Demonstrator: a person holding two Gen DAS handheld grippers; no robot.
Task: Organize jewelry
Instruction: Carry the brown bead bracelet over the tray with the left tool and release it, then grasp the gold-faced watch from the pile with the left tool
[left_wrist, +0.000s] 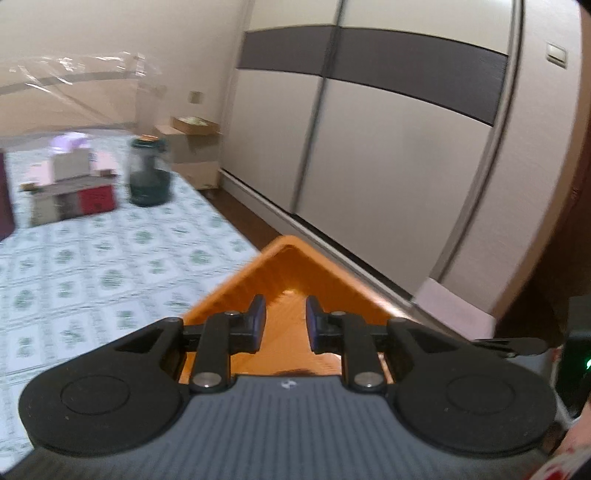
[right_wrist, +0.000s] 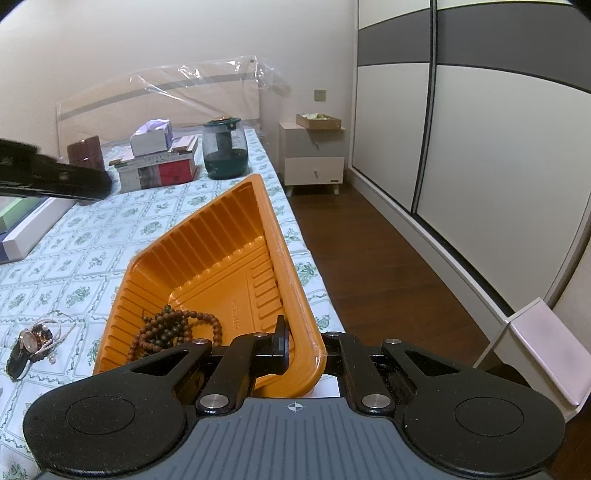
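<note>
Covering the bed (right_wrist: 92, 258), a floral sheet carries an orange tray (right_wrist: 207, 258) holding beads (right_wrist: 173, 328); right gripper (right_wrist: 291, 350) jaws pinch its rim, left gripper (left_wrist: 285, 321) jaws stand spread over it; wardrobe (right_wrist: 498, 147) beside.

Left black two-finger gripper (left_wrist: 285, 320) with blue pads, grey ribbed body, silver screws, right black gripper (right_wrist: 295, 341) alike, crosshair mark
</note>
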